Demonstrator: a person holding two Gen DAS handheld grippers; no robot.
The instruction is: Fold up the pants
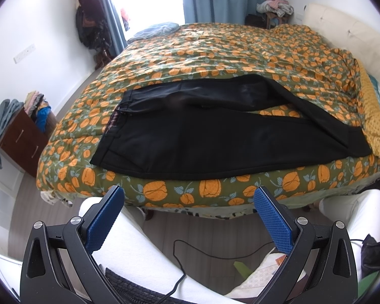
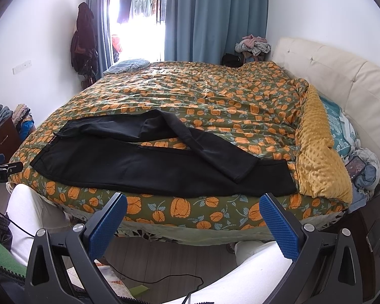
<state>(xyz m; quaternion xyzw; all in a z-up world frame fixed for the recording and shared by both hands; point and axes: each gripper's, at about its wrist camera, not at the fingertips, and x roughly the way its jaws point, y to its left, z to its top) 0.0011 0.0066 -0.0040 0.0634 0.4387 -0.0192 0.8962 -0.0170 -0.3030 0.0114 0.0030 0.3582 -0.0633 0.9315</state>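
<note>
Black pants (image 1: 202, 136) lie on the near part of the bed, waistband at the left, legs running right. The far leg bends and crosses over the near leg's cuff at the right. They also show in the right wrist view (image 2: 144, 167). My left gripper (image 1: 188, 200) is open and empty, held back off the bed's near edge, below the pants. My right gripper (image 2: 192, 207) is open and empty too, in front of the bed edge below the leg ends.
The bed carries an orange-flowered green quilt (image 2: 202, 96) with a yellow dotted blanket (image 2: 319, 152) at the right and a cream headboard (image 2: 342, 76). A brown dresser (image 1: 22, 139) stands left. The person's white-trousered knees (image 1: 129, 248) and a black cable (image 1: 215, 250) are below.
</note>
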